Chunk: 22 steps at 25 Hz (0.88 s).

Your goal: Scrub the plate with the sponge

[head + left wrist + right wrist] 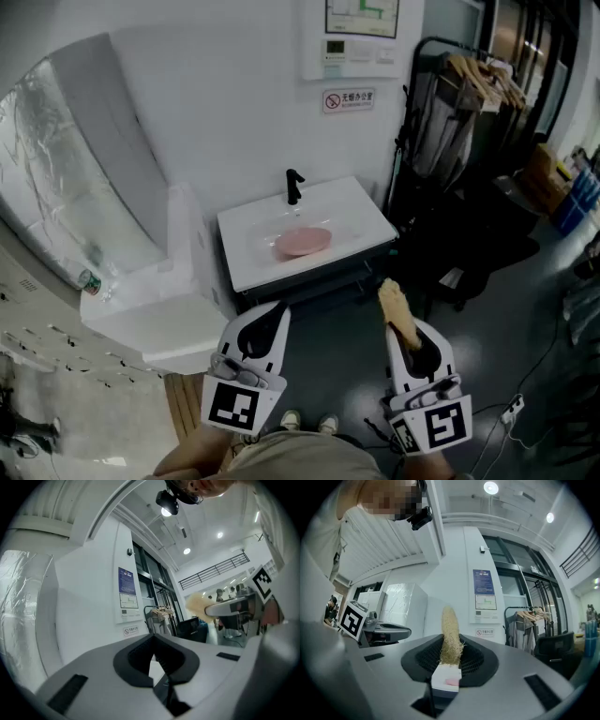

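A pink plate lies in the white sink basin, below a black faucet. Both grippers hang in front of the sink, well short of it. My right gripper is shut on a tan fibrous sponge that sticks out past the fingertips. In the right gripper view the sponge stands upright between the jaws, with the plate small beneath it. My left gripper is shut with nothing in it. In the left gripper view the jaws meet, and the sponge shows off to the right.
A large white appliance wrapped in plastic film and white foam packing stand left of the sink. A black clothes rack with hangers stands to its right. Cables and a power strip lie on the grey floor. The person's shoes show below.
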Each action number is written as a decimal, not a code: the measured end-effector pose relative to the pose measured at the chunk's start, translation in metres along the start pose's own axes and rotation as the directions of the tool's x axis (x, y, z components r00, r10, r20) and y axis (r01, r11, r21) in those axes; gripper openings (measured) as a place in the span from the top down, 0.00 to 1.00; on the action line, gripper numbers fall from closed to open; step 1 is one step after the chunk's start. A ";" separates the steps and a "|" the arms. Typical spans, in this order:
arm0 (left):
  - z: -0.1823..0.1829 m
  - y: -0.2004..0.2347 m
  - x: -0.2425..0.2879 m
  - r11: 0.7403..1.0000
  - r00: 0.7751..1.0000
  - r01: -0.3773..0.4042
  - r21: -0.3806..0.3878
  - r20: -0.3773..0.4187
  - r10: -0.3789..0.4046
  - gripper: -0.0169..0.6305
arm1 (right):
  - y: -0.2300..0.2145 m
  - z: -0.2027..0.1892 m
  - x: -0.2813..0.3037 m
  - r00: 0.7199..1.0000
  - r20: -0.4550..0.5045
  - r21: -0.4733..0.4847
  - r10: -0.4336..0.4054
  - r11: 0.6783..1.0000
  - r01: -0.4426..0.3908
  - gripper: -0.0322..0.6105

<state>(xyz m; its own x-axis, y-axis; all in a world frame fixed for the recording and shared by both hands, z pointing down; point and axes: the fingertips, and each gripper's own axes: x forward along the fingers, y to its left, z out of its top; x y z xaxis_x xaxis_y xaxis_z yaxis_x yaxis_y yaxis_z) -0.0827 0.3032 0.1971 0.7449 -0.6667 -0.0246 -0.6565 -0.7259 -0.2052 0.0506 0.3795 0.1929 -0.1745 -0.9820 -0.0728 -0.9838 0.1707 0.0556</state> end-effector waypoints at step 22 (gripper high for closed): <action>-0.005 -0.051 0.022 0.999 0.999 -0.037 -0.007 -0.019 0.037 0.97 | -0.043 -0.019 -0.024 0.997 0.009 0.031 0.073 0.997 -0.074 0.82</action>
<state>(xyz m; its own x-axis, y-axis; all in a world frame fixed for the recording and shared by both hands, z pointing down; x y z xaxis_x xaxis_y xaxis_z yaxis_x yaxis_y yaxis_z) -0.0336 0.3249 0.2121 0.7177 -0.6962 -0.0134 -0.6845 -0.7018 -0.1972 0.0980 0.3941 0.2114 -0.2465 -0.9660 -0.0775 -0.9691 0.2448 0.0302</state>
